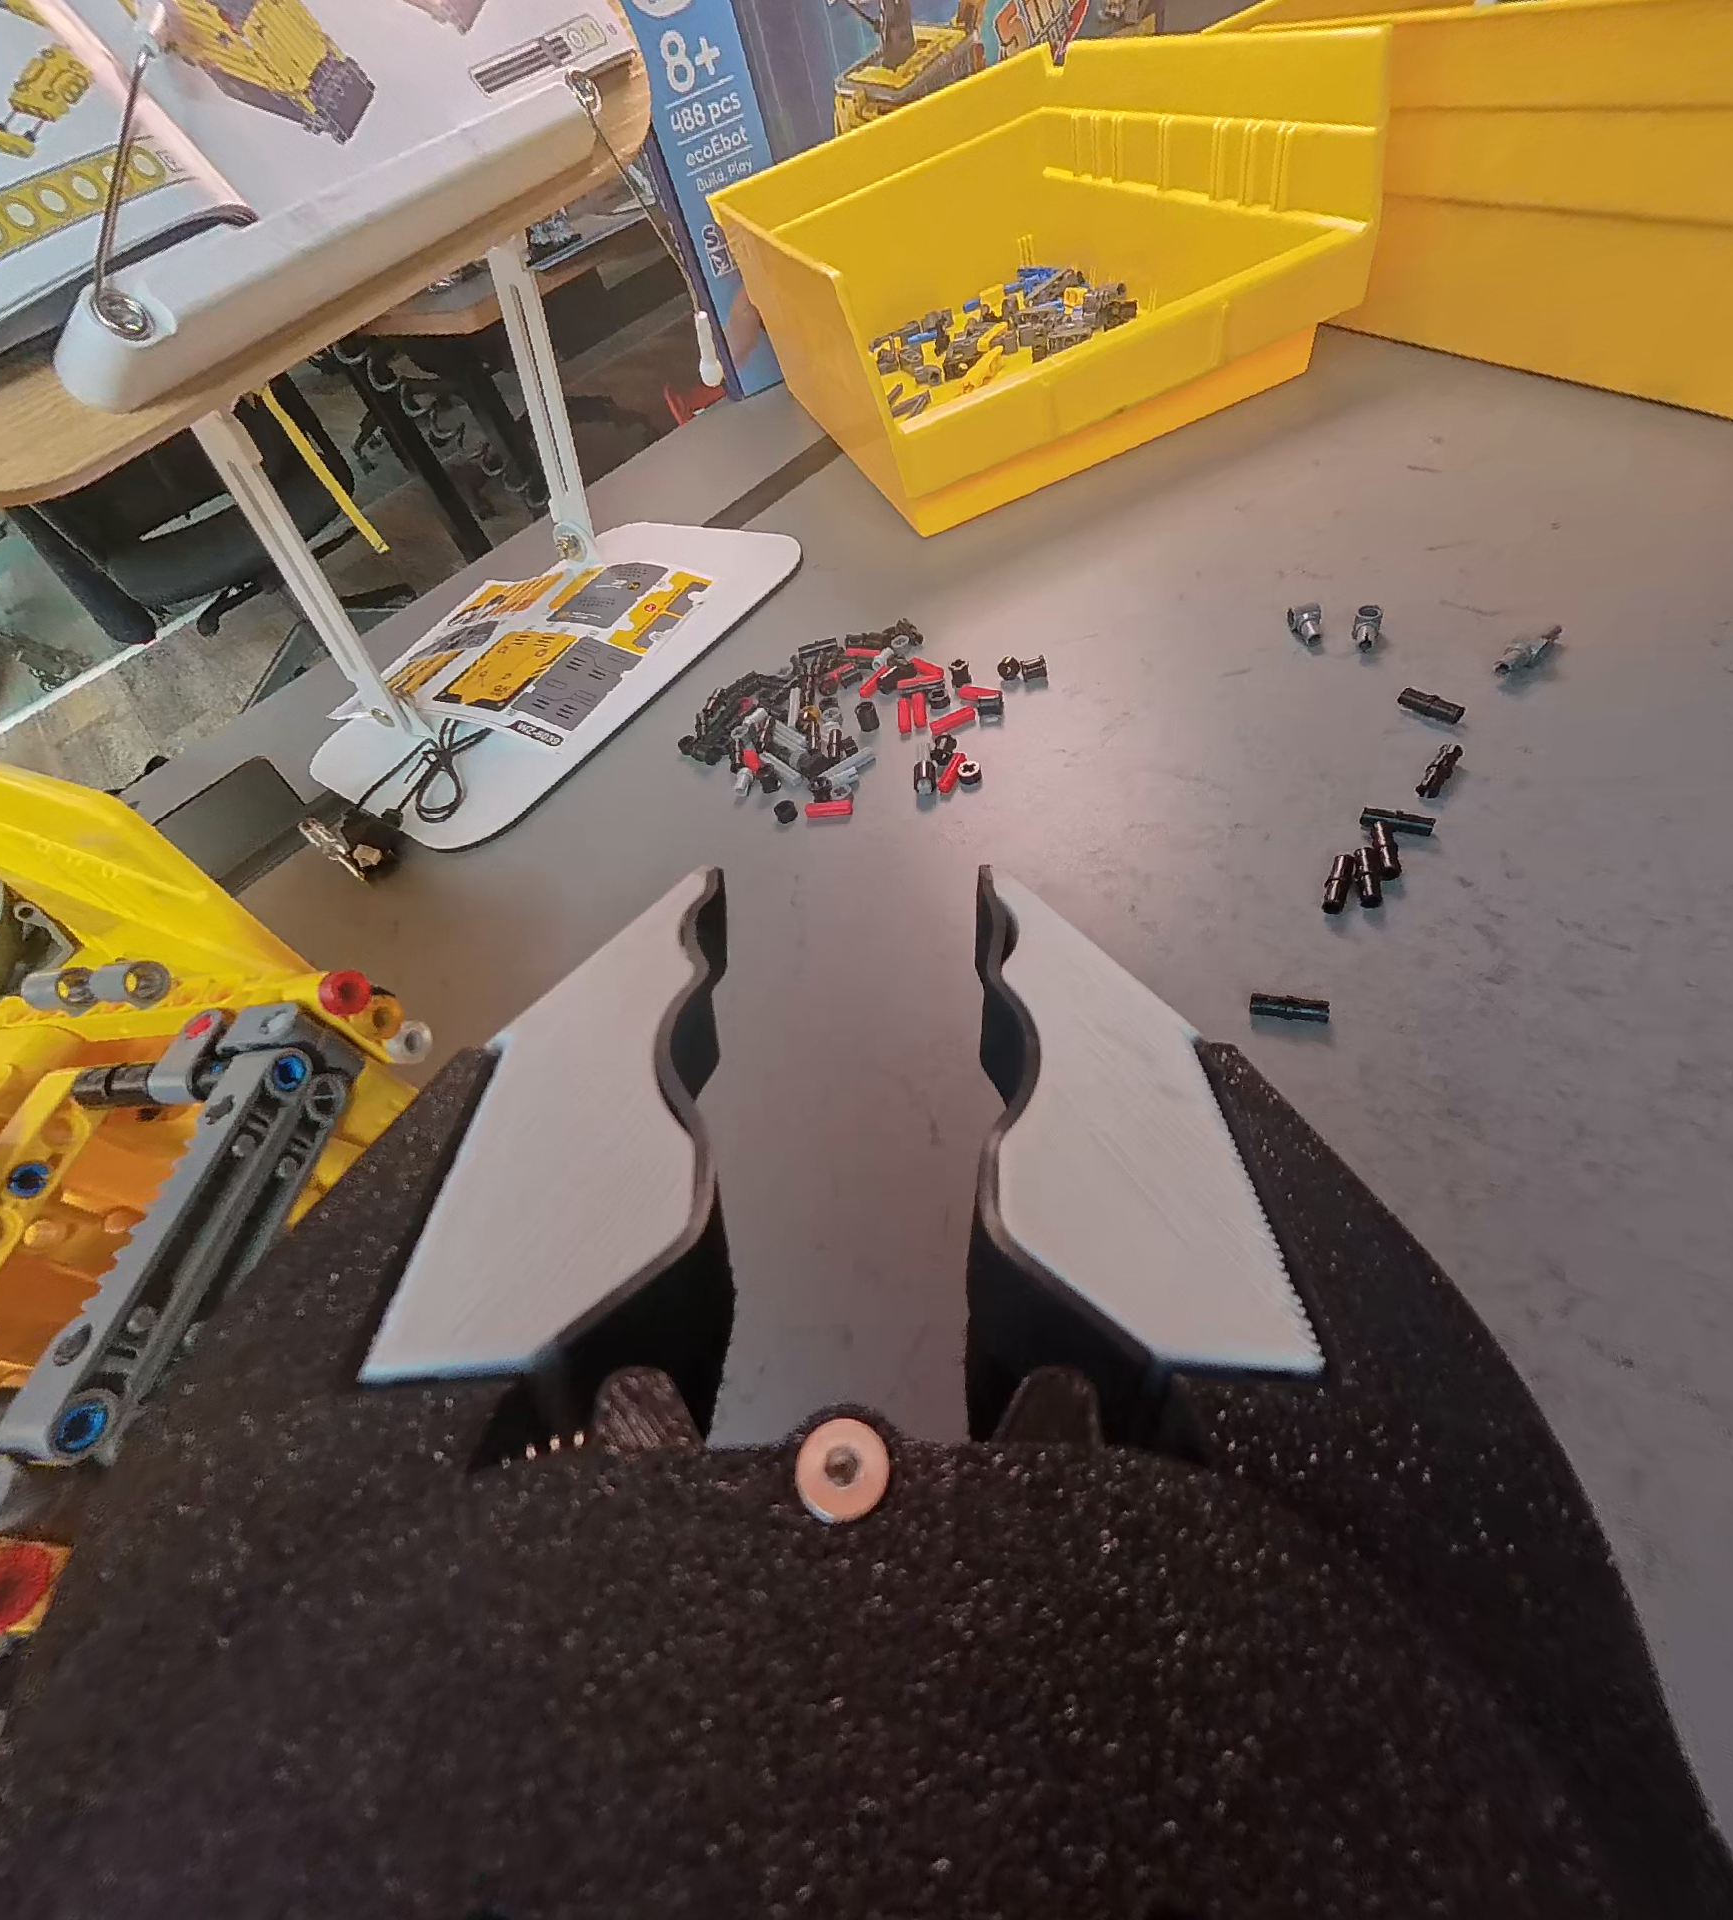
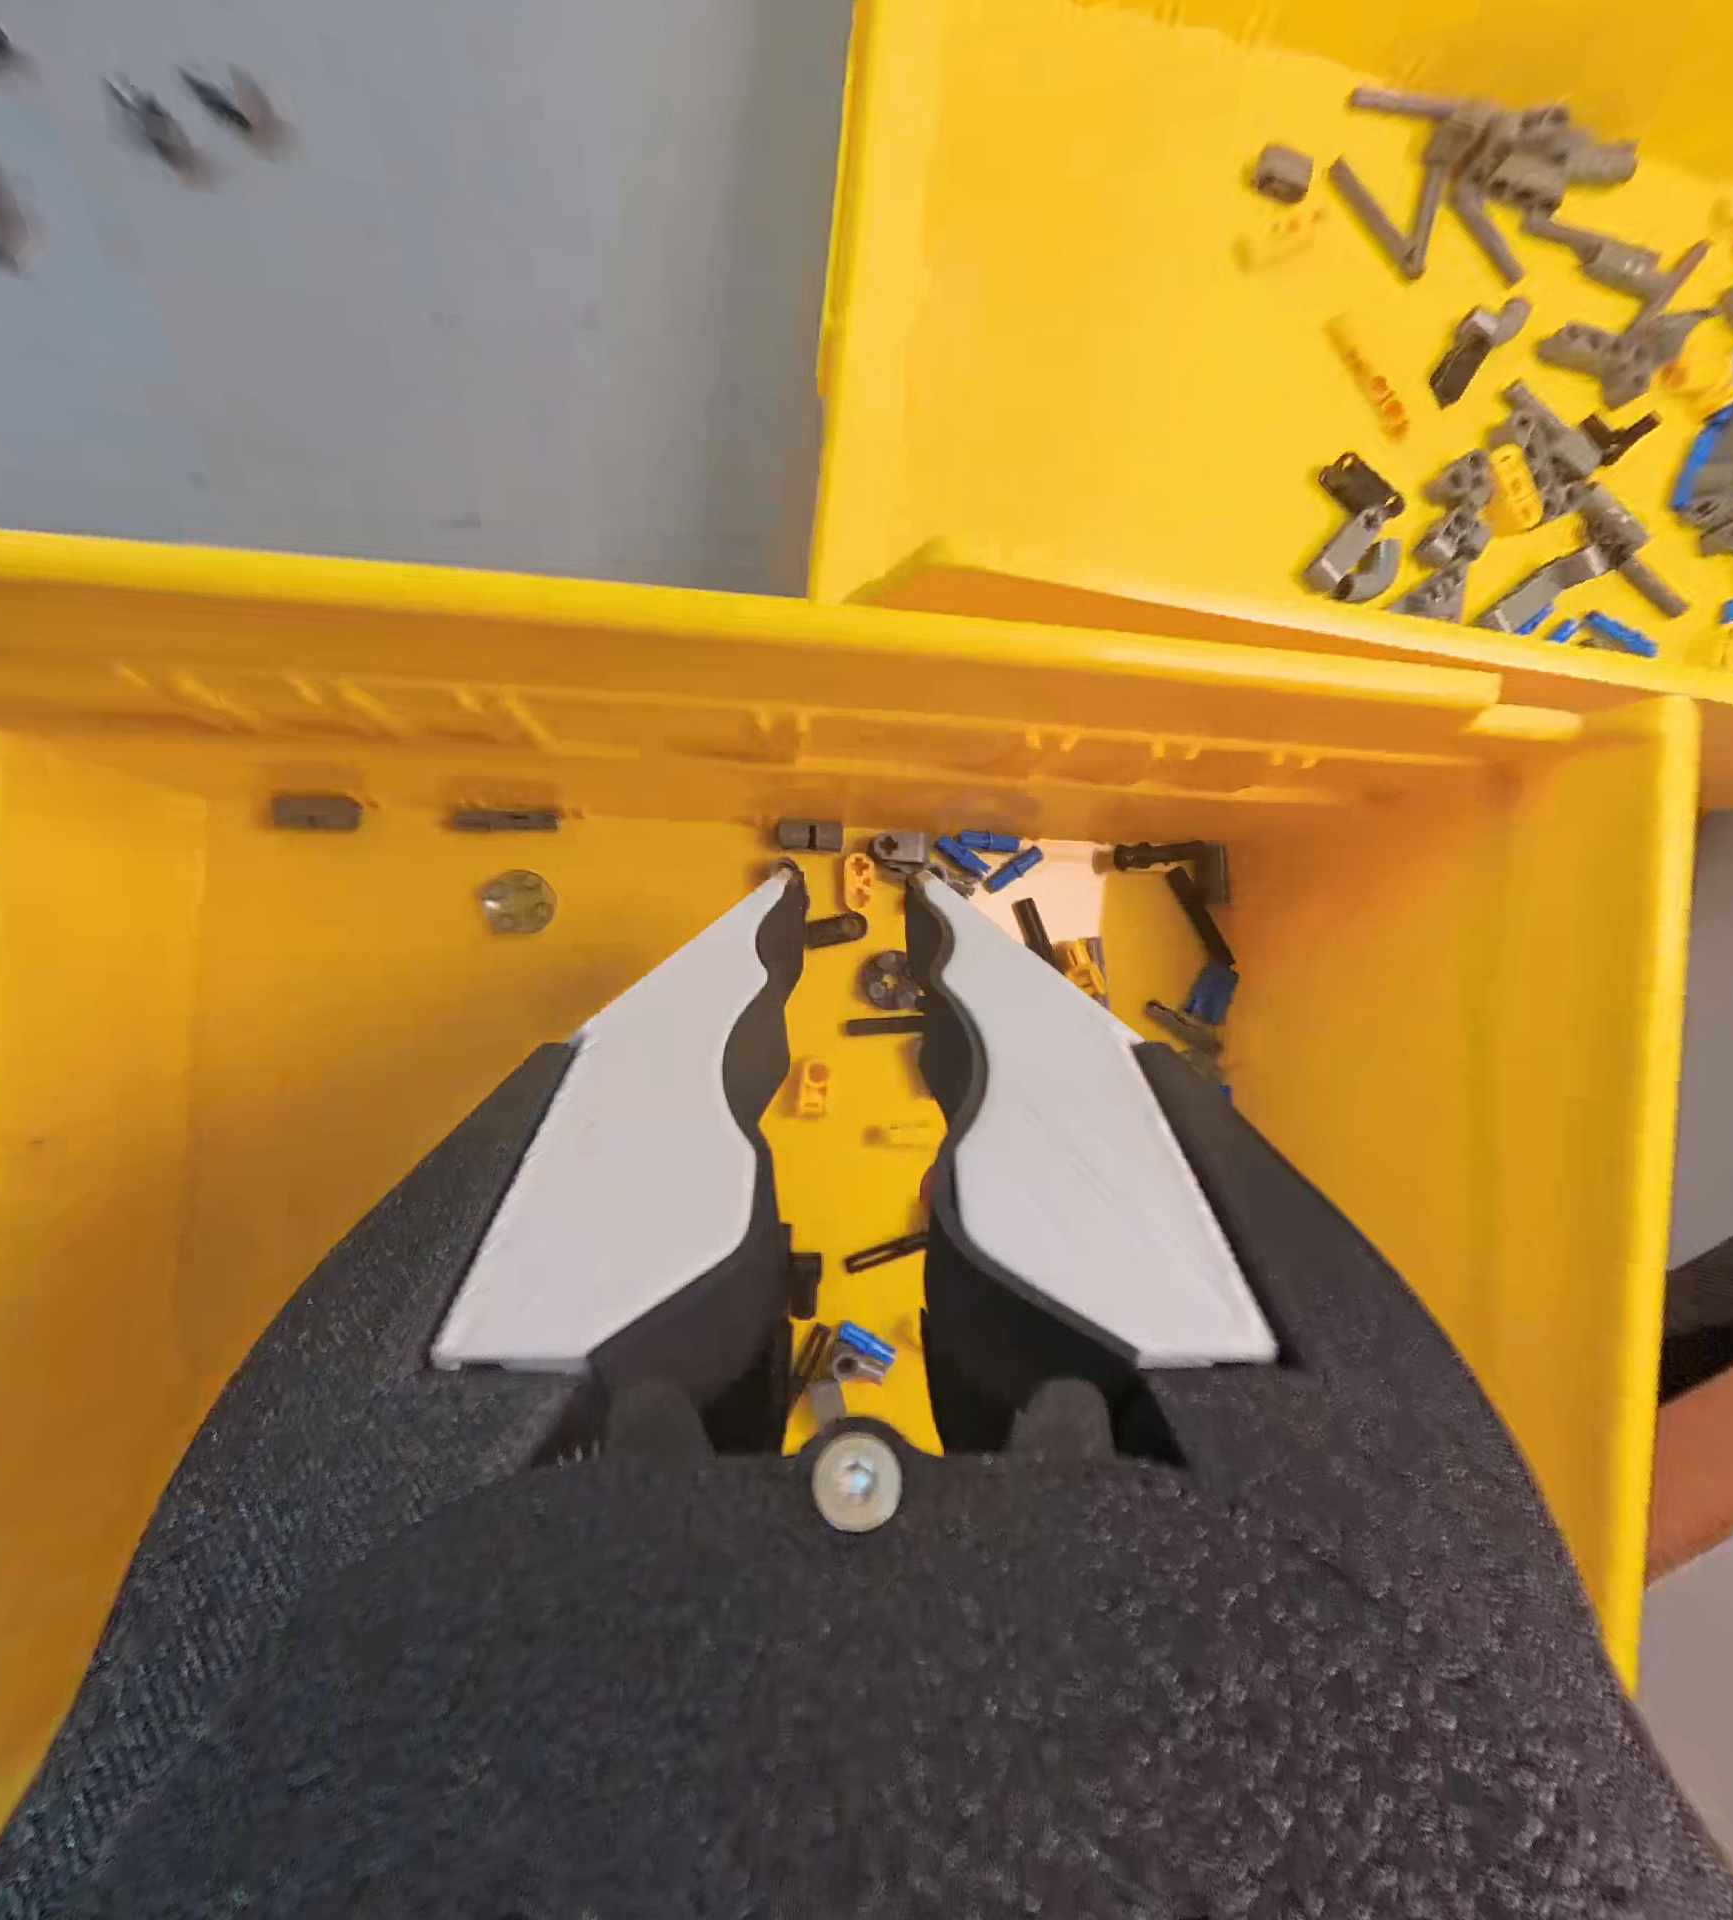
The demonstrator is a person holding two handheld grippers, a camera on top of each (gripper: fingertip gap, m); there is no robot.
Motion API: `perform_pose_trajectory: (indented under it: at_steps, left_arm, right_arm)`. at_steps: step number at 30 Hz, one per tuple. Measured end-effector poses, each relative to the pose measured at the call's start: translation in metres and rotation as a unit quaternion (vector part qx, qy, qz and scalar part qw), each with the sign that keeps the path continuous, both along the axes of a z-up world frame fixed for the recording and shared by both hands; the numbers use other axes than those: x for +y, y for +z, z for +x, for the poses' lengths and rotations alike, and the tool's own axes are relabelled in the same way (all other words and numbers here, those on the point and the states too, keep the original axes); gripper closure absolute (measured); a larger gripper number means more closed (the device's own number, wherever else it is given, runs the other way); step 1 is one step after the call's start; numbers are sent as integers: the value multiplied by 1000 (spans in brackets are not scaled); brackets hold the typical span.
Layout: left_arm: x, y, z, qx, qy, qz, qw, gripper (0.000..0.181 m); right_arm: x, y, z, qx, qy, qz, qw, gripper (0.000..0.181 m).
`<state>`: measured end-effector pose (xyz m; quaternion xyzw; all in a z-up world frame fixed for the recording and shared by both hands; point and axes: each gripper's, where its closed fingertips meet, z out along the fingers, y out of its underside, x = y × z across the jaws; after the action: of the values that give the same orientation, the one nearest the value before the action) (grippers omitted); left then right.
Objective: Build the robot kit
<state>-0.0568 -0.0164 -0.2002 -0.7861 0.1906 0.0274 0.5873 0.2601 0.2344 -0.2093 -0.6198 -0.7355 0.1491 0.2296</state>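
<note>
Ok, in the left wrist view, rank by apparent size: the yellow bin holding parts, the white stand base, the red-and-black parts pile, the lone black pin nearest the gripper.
1. yellow bin
2. white stand base
3. parts pile
4. black pin

The base lies nearer the camera than the bin.

Bare bench (image 1: 841, 1091) lay ahead of left tongs (image 1: 849, 883); yellow model (image 1: 114, 1143) crowded left. Right tongs (image 2: 849, 878) sat inside yellow bin (image 2: 218, 987), walls close, small parts (image 2: 872, 977) scattered between.

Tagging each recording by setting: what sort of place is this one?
Likely a hobby or lab workbench set up for building a brick construction kit: a grey tabletop with a loose pile of small red and black plastic pins, yellow plastic parts bins, and an open instruction booklet on a white stand.
</note>
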Motion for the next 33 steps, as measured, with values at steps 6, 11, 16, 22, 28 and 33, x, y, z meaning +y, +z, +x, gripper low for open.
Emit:
perform_pose_trajectory:
  at_steps: [6,11,16,22,28,33]
  left_arm:
    - [0,1,-7,-15,13,0,1000,134]
    - [1,0,-9,-27,16,-8,999,134]
    - [1,0,-10,-31,17,-9,999,134]
    - [1,1,-10,-28,16,-6,999,134]
    - [1,1,-9,-24,16,-5,1000,134]
    - [0,2,-10,-25,17,-2,1000,134]
  right_arm:
    - [23,-37,-9,-49,19,-10,999,166]
    - [23,-48,-9,-71,33,-13,997,171]
    - [21,-48,-8,-77,38,-13,996,171]
    - [21,-48,-1,-87,34,-19,995,171]
    - [22,-48,-1,-78,21,-21,996,173]
    - [26,-43,-1,-58,5,-18,998,177]
